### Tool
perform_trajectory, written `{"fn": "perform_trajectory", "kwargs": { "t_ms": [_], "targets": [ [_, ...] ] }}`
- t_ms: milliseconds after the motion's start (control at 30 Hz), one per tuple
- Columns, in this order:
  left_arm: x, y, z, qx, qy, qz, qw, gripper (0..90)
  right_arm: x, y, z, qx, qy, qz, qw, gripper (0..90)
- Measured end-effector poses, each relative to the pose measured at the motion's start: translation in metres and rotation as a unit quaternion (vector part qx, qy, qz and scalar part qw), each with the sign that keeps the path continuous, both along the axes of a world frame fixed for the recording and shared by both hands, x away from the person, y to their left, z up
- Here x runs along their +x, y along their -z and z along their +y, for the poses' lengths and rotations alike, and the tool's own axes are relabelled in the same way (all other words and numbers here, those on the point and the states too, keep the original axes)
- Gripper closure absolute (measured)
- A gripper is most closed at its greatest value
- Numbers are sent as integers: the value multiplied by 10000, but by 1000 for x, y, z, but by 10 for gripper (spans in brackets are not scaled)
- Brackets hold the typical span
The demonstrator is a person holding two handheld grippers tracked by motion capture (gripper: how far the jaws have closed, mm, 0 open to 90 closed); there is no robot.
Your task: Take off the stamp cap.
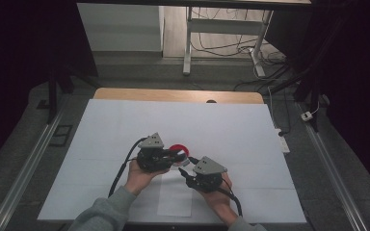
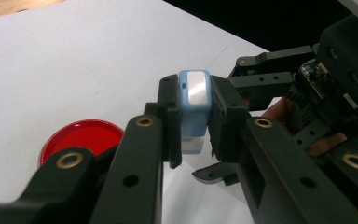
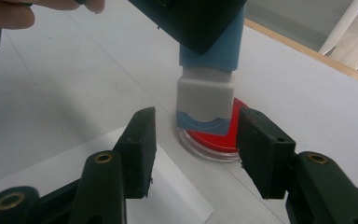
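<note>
My two grippers are chunky matte black things, and the left gripper (image 1: 172, 155) and right gripper (image 1: 185, 169) each carry a grey three-cornered plate on top. Brass rivets and small screw holes dot the jaw arms, black cables trail off behind the plates, and I'm wearing grey-green sleeves (image 1: 107, 211).

We can read no text, label, brand, number or sign anywhere. The blue stamp (image 2: 194, 109) bears a plain pale panel on its top with no lettering that we can make out, and its grey and blue lower end (image 3: 205, 100) is unmarked. The red pad (image 3: 214, 137) and the white sheet (image 3: 168, 186) beside it carry no print that we can see.
</note>
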State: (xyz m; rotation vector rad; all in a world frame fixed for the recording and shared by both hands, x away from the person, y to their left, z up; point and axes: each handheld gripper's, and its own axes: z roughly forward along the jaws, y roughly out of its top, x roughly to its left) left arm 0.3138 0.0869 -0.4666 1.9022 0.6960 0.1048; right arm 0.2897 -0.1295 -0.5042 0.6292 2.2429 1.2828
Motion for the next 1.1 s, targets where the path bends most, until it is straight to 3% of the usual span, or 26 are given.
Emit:
{"fn": "perform_trajectory", "kwargs": {
  "t_ms": [1100],
  "targets": [
    [-1, 1, -1, -3, -46, -32, 10000, 760, 1, 0, 2, -25, 129, -48, 9999, 631]
  ]
}}
